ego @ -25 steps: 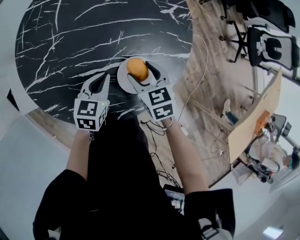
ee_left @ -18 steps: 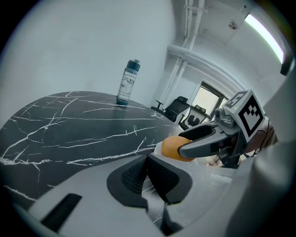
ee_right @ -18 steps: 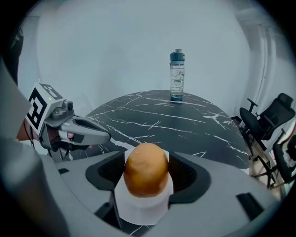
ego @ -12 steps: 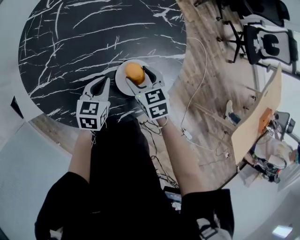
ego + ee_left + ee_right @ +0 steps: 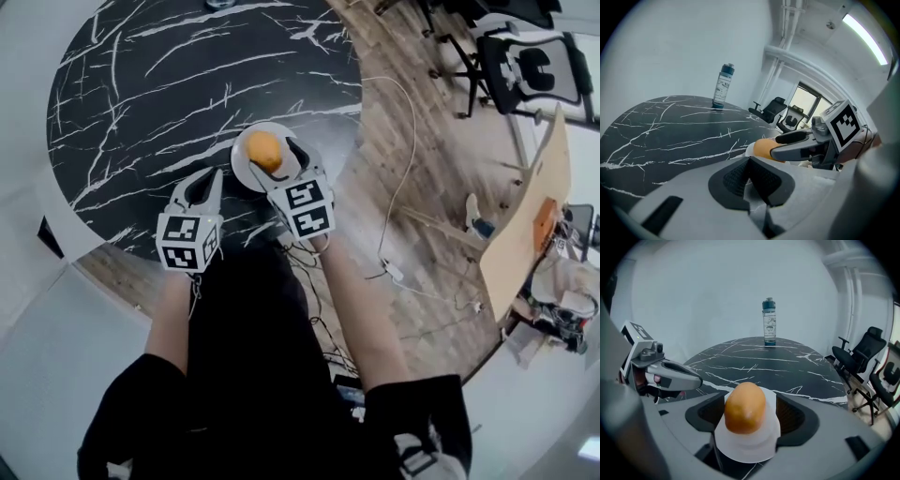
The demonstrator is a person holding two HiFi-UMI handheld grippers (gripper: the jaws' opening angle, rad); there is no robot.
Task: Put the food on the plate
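Compared with a second ago, the right gripper (image 5: 276, 161) has loosened up. Its jaws are opening, and there's now a gap on both sides of the orange food (image 5: 745, 407). The food sits on the white plate (image 5: 751, 449), right between the spread fingers (image 5: 793, 416), with neither touching it. The left gripper (image 5: 208, 180) hangs just left of the plate, pinched together on nothing. The black marble table (image 5: 141, 94) has a water bottle (image 5: 769, 322) at its far edge, with wood floor (image 5: 422, 141) and office chairs (image 5: 536, 67) off to the right.
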